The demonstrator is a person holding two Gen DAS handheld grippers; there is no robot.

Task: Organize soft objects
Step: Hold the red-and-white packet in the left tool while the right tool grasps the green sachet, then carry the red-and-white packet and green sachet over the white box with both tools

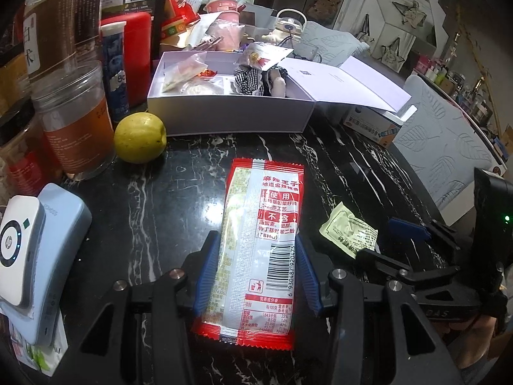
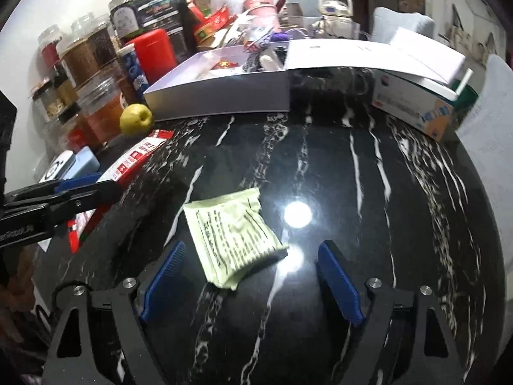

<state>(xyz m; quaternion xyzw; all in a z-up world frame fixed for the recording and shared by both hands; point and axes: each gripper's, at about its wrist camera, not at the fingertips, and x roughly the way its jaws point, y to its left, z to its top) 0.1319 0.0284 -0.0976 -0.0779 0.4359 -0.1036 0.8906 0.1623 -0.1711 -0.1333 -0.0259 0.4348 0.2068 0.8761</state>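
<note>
The left hand-held gripper (image 1: 256, 269) is clenched on a red-and-white snack packet (image 1: 256, 240), its blue pads pressing both long edges; the packet lies lengthwise over the black marbled bench (image 1: 179, 199), printed back upward. The right hand-held gripper (image 2: 253, 276) stands released, jaws wide apart, with a pale green sachet (image 2: 234, 237) lying crumpled on the bench between the pads and touching neither.

Further back sits a yellow-green apple (image 1: 140, 137), just beside the front left corner of an open white box (image 1: 231, 115). Inside the box, at the left, lie a clear pouch (image 1: 186, 70) and a small red-wrapped sweet (image 1: 208, 72); at the right a small doll in a black-and-white checked dress (image 1: 248, 80) leans against the far wall, with a silver foil pouch (image 1: 266, 56) resting over it. The box's lid (image 1: 349, 81) is folded out to the right, propped on a blue-and-orange carton (image 1: 375, 125).

Left of the box stands a clear plastic jar (image 1: 77, 122) holding something orange-brown, then a blue tube (image 1: 115, 73) and a red canister (image 1: 138, 48). Taller jars of brown contents (image 1: 54, 29) stand behind. At the near left edge a white round-dialled device (image 1: 19, 250) lies on a pale blue case (image 1: 64, 224).

Beyond the box is a heap of packets, a pink tub (image 1: 222, 8) and a small white kettle (image 1: 290, 24).
</note>
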